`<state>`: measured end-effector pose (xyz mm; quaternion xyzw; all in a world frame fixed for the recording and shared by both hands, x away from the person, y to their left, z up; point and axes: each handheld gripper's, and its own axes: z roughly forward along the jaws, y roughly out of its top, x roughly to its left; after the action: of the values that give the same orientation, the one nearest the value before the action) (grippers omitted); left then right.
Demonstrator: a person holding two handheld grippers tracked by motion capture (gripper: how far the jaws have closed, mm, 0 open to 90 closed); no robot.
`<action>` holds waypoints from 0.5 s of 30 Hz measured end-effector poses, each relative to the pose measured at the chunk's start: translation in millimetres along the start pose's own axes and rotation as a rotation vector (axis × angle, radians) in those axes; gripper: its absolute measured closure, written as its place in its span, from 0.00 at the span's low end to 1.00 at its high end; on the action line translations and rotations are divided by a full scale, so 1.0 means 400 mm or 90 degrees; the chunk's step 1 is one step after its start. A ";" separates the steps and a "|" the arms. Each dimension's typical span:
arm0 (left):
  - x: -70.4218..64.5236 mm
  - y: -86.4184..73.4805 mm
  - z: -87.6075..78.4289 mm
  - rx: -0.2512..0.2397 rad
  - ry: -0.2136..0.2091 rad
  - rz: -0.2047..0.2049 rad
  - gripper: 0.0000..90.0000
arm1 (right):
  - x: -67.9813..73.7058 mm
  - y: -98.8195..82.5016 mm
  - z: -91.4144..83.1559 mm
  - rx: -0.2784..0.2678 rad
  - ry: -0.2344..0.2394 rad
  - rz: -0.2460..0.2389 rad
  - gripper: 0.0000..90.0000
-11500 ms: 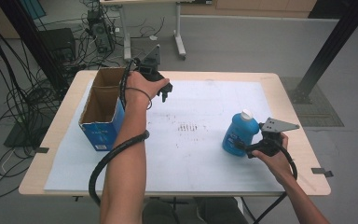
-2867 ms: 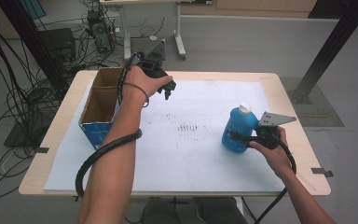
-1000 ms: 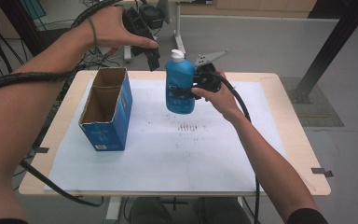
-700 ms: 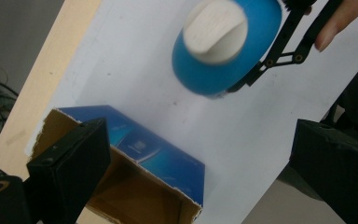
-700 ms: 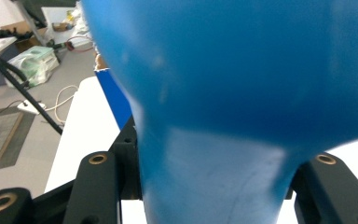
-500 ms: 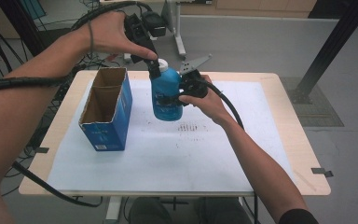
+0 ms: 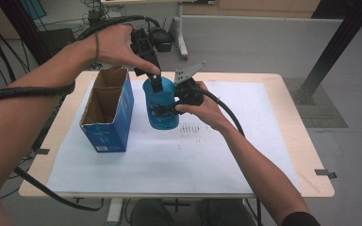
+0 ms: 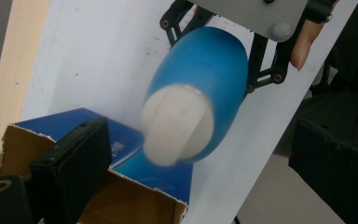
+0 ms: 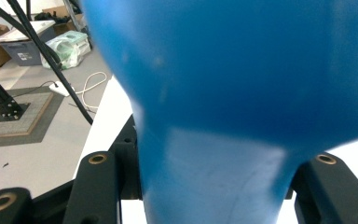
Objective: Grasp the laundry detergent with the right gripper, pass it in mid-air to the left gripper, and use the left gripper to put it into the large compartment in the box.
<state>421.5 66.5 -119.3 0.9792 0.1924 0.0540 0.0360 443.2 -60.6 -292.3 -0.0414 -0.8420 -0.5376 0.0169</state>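
A blue bottle (image 7: 164, 109) with a white cap (image 8: 179, 125) stands upright just right of an open blue carton (image 7: 106, 112). My right gripper (image 7: 168, 111) is shut on the bottle's body from the right, and the blue plastic (image 9: 223, 84) presses between both jaws of that gripper (image 9: 214, 186). My left gripper (image 7: 156, 85) hangs directly over the cap, pointing down. Along the left gripper (image 8: 200, 133) the jaws stand wide apart, with the cap below them and untouched. The carton's open top (image 8: 121, 200) lies under the left jaw.
A large white sheet (image 7: 226, 155) covers most of the wooden table (image 7: 311, 183). Cables (image 7: 37, 186) trail off the left edge. A desk leg (image 7: 181, 35) and gear stand behind the table, a black post (image 7: 330, 52) at the right.
The right gripper has carried the bottle left and down, close to the carton. The left gripper has come down with it and now sits right over the cap.
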 end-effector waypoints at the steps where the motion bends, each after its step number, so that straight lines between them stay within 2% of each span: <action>1: 0.000 0.001 0.004 0.005 -0.005 0.004 0.07 | 0.000 -0.002 0.001 -0.001 0.001 0.000 0.51; 15: -0.003 0.016 0.036 0.019 -0.016 0.030 0.07 | 0.008 -0.001 -0.003 -0.015 0.009 -0.007 0.51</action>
<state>424.7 59.4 -133.3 0.9845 0.1695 0.0395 0.0223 439.9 -61.7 -291.7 -0.0329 -0.8355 -0.5481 0.0192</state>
